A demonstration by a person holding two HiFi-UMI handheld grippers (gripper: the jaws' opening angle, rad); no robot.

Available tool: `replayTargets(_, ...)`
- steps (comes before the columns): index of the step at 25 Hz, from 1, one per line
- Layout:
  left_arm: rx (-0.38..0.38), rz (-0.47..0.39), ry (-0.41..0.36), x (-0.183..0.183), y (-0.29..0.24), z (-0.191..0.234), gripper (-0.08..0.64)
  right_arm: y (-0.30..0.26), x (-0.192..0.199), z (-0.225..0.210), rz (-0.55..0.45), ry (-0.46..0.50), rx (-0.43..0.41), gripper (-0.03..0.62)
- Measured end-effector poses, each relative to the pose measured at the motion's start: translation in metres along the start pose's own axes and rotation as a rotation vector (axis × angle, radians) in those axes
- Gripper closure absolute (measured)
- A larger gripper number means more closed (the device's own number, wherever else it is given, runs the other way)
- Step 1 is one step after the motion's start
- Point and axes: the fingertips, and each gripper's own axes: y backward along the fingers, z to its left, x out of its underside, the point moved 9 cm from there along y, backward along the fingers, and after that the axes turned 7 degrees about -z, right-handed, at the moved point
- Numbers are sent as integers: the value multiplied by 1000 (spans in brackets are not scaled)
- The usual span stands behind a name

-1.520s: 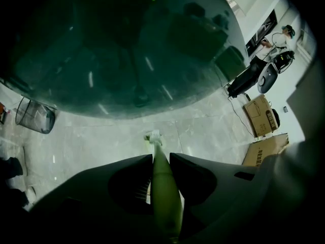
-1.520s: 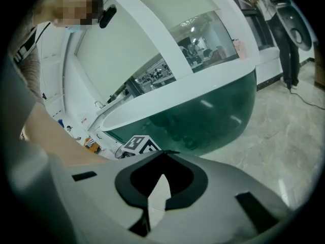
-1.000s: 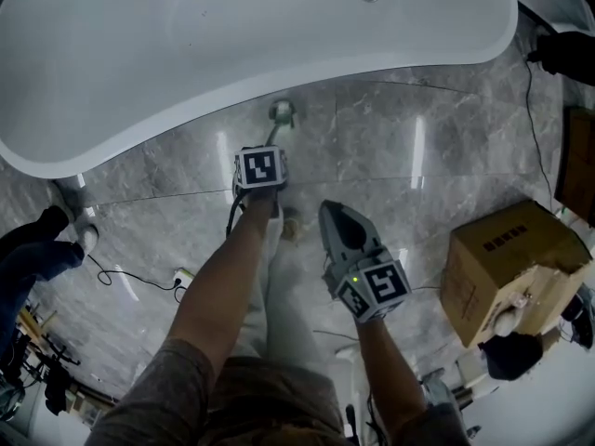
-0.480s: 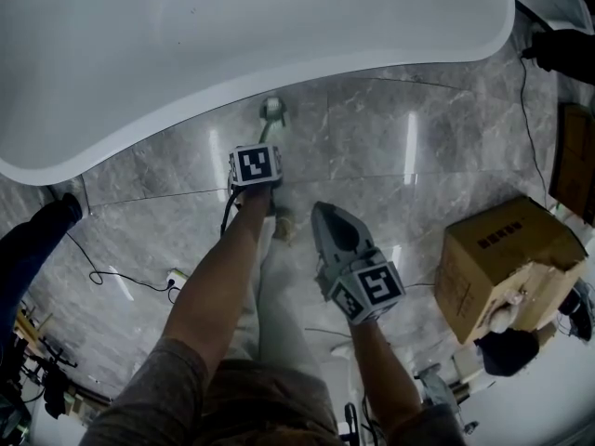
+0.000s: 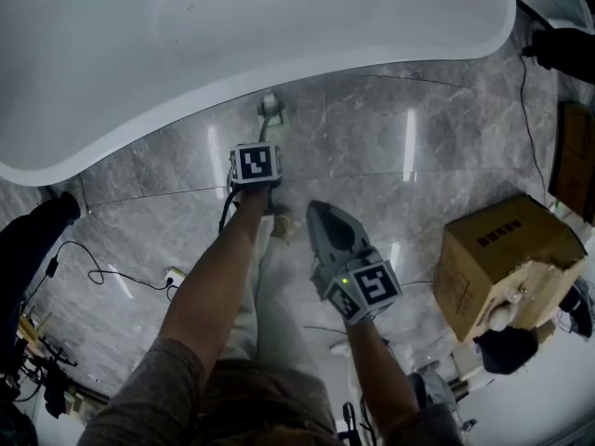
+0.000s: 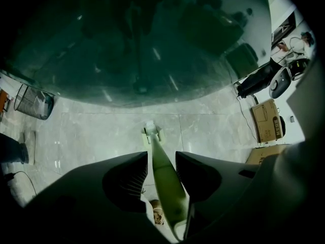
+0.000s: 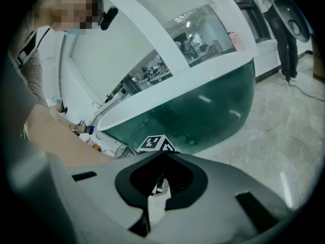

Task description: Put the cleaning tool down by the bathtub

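Observation:
The cleaning tool [image 5: 269, 110] is a pale green long-handled brush. Its head rests on the grey marble floor right beside the white bathtub [image 5: 232, 35]. My left gripper [image 5: 261, 150] is above its handle, pointing at the tub. In the left gripper view the handle [image 6: 165, 182] runs up between the jaws of the left gripper [image 6: 161, 154], which are opening; a gap shows beside the left jaw. The brush head [image 6: 151, 134] lies flat on the tile. My right gripper [image 5: 318, 210] hovers lower right of it, shut and empty, with its tips [image 7: 163, 155] together.
A cardboard box [image 5: 507, 263] stands at the right. A white plug with a cable [image 5: 177, 275] lies on the floor at the left, near a dark shoe [image 5: 42, 226]. A wire basket [image 6: 33, 101] sits by the tub. The person's legs are below the grippers.
Both grippers have stayed nearly where they were, the right one drifting slightly left. The brush head keeps its spot by the tub. The dark shoe at the left has drawn back.

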Motion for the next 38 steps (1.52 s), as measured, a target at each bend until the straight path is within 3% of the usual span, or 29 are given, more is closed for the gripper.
replayTargets(5, 21, -30, -11, -3, 0, -1, 325, 1, 3, -2, 11, 3, -1, 594)
replayTargets(15, -9, -107, -70, -10, 42, 3, 324, 5, -9, 14, -4, 12, -13, 594)
replayTargets(19, -26, -151, -90, -15, 78, 1, 395, 16, -25, 26, -9, 10, -14, 594)
replayTargets(22, -24, -166, -89, -18, 106, -5, 558, 25, -38, 36, -10, 17, -18, 594)
replayTargets(34, 10, -164, -96, -15, 248, -29, 558, 75, -90, 91, -51, 12, -24, 594)
replayTargets(38, 48, -198, -113, -14, 300, -33, 558, 96, -101, 112, -61, 4, -40, 594)
